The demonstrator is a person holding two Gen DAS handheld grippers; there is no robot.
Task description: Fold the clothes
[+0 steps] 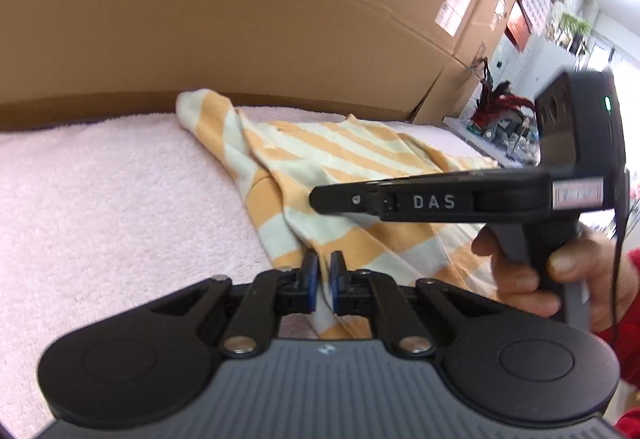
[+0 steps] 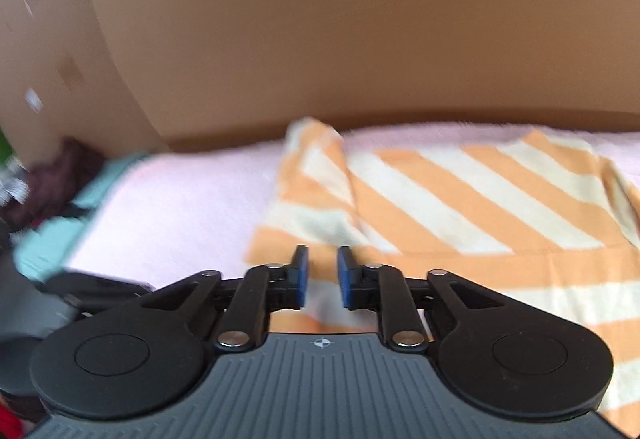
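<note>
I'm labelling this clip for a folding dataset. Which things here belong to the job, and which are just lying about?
Belongs to the job:
striped shirt
pink towel it lies on
left gripper
right gripper

Just lying about:
cardboard boxes behind
teal and dark clothes at the towel's edge
clutter on the far shelf

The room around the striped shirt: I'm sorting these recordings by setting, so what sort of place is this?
Probably a storeroom or workshop corner, not a home. Large cardboard boxes with shipping labels stand as a wall behind the pink towel that the striped shirt lies on, and a cluttered white bench stands beyond.
</note>
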